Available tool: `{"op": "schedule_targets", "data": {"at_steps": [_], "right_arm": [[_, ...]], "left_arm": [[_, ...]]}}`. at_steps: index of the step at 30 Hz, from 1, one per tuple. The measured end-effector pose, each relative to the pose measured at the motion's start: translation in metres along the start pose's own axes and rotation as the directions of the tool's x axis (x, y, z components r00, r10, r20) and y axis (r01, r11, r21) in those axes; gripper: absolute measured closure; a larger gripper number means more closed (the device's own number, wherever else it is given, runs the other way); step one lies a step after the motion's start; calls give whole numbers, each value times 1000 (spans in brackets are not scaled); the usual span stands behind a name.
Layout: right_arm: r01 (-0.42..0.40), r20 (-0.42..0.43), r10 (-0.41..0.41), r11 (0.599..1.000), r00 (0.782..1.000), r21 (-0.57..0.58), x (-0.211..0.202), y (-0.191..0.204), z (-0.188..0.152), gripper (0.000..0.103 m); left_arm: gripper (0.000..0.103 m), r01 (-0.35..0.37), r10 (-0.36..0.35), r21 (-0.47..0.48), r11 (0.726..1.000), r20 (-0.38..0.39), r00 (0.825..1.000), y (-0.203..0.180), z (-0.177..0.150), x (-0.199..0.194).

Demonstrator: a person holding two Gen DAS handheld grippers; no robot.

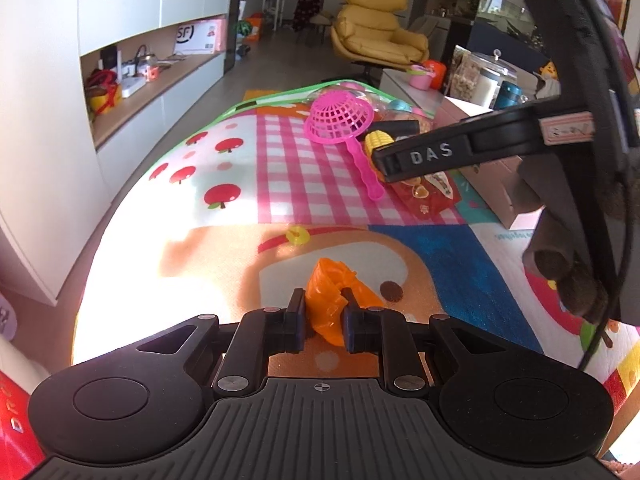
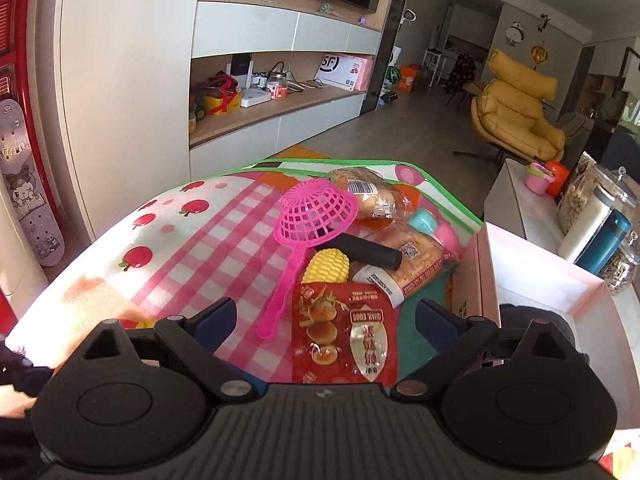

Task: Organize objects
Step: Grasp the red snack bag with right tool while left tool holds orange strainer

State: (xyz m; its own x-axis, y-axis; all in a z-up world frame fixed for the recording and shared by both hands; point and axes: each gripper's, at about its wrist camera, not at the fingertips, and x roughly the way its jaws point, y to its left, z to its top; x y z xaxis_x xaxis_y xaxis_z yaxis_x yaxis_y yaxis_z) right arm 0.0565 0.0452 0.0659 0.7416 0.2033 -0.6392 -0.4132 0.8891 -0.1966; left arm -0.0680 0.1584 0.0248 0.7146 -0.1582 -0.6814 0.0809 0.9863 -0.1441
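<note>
Pinched between the left gripper's (image 1: 323, 314) clenched jaws, a crumpled orange plastic toy (image 1: 334, 296) was held above the play mat (image 1: 248, 148). The right gripper (image 2: 324, 316) was spread wide over the quail-egg packet (image 2: 344, 332), nothing grasped. The thin, slippery toy could be dropped; the pink strainer (image 2: 316, 212) could be knocked aside.

Toys and snack packs lie in a cluster at the far right of the play mat (image 2: 192, 248). Strainer (image 2: 316, 210) sits leftmost, its handle running toward the camera. Toy corn (image 2: 326, 268) is just right of the handle, with a dark bar (image 2: 360, 254) behind it. Egg snack packet (image 2: 344, 332) lies nearest, in front of the corn. Bread pack (image 2: 368, 196) is behind the strainer. Open box (image 2: 552, 292) stands right of the mat. Cabinet shelves (image 2: 280, 108) run along the left, armchair (image 2: 520, 112) far back right. Crumpled plastic toy (image 1: 336, 300) sits between the left gripper's (image 1: 324, 312) fingers, over the near mat.
</note>
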Motion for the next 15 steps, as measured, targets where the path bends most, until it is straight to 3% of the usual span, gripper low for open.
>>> {"op": "schedule_targets", "data": {"at_steps": [6, 15], "right_arm": [[48, -12, -48, 997, 999, -57, 20, 11, 12, 6], [14, -41, -16, 999, 999, -50, 31, 10, 12, 6]], "left_arm": [[83, 17, -17, -3, 1000, 3, 1000, 2, -2, -1], [83, 18, -18, -11, 1000, 1, 1000, 3, -1, 2]]}}
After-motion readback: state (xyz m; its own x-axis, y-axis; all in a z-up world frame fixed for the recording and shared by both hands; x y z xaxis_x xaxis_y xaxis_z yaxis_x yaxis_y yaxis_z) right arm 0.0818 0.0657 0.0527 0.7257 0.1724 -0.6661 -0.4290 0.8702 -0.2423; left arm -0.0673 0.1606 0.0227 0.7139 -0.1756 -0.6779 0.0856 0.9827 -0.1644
